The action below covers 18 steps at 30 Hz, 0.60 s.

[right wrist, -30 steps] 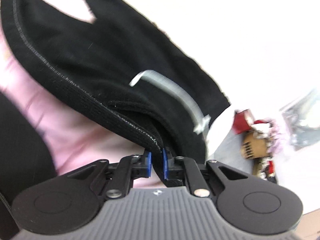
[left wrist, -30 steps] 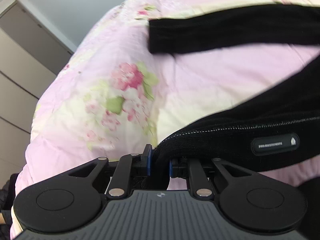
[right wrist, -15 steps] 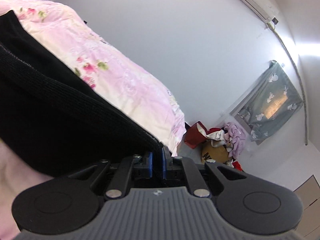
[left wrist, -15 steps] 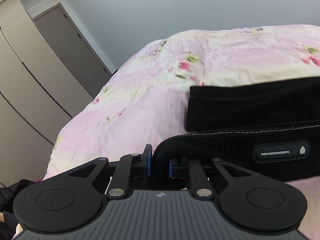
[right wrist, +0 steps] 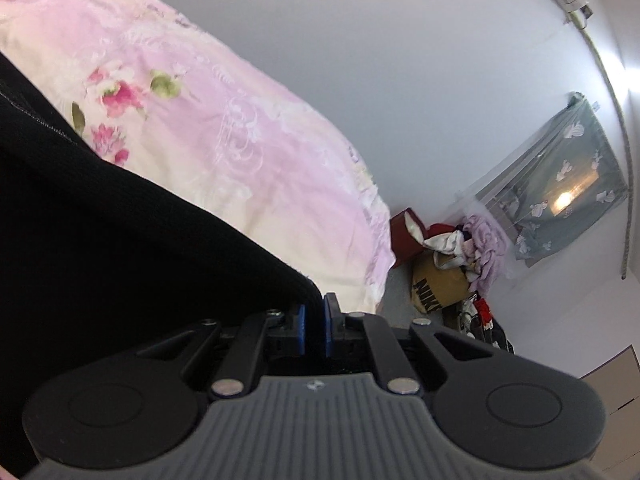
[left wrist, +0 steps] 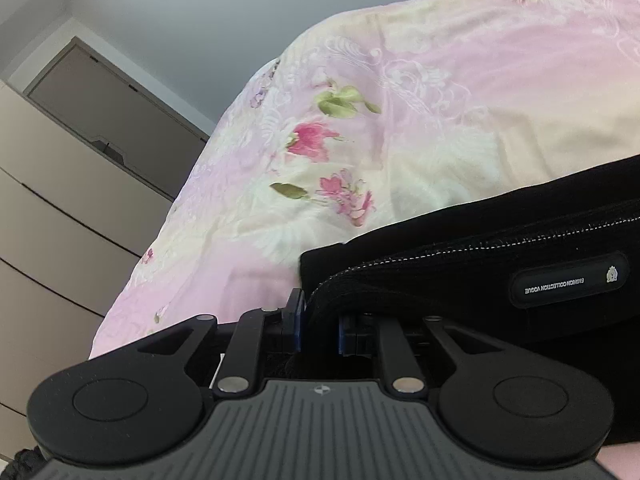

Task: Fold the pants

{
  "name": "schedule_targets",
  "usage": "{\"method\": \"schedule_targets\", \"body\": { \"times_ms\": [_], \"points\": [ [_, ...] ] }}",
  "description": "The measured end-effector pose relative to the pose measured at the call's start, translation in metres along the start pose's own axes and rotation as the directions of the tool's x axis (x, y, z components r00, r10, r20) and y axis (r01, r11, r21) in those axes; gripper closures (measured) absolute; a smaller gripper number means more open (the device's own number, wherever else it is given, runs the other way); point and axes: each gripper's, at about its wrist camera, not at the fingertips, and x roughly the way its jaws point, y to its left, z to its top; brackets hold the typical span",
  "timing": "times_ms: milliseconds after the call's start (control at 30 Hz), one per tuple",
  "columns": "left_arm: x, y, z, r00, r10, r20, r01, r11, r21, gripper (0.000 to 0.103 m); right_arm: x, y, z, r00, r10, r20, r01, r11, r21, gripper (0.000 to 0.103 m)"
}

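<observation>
Black pants (left wrist: 500, 240) lie across a pink floral bedspread (left wrist: 420, 120). My left gripper (left wrist: 319, 326) is shut on the ribbed waistband, near a black rubber label (left wrist: 568, 285). Beneath the waistband lies another black layer of the pants, its corner (left wrist: 320, 258) just ahead of my fingers. In the right wrist view the pants (right wrist: 120, 240) fill the left side, and my right gripper (right wrist: 313, 328) is shut on the waistband's other end, with black cloth pinched between the blue pads (right wrist: 330, 328).
Beige wardrobe doors (left wrist: 60, 200) stand left of the bed. Right of the bed, on the floor, a brown bag (right wrist: 438, 286), a red box (right wrist: 406, 236) and piled clothes (right wrist: 476, 248) sit under a grey curtain (right wrist: 560, 184). The bed's edge (right wrist: 380, 264) drops off close to my right gripper.
Both grippers have carried the waistband across the bed toward its far end and lowered it. The waistband now lies over the other black layer of the pants.
</observation>
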Motion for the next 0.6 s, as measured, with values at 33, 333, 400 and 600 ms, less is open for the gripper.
{"method": "schedule_targets", "body": {
  "times_ms": [33, 333, 400, 600],
  "points": [
    [0.008, -0.007, 0.003, 1.000, 0.009, -0.007, -0.009, 1.000, 0.010, 0.086, 0.013, 0.005, 0.003, 1.000, 0.006, -0.018, -0.006, 1.000, -0.009, 0.100],
    [0.034, -0.009, 0.018, 0.999, -0.033, -0.033, 0.032, 0.999, -0.037, 0.085, 0.039, 0.009, 0.003, 0.998, -0.014, -0.054, 0.013, 1.000, -0.018, 0.100],
    [0.033, 0.000, 0.020, 0.996, -0.066, -0.054, 0.062, 0.996, -0.070, 0.085, 0.030, 0.005, 0.002, 0.998, -0.050, -0.034, 0.049, 0.999, -0.005, 0.100],
    [0.043, 0.001, 0.030, 0.992, -0.078, -0.102, 0.065, 0.990, -0.128, 0.073, 0.034, -0.008, 0.013, 0.995, -0.075, -0.059, 0.084, 0.984, 0.160, 0.099]
  ]
}}
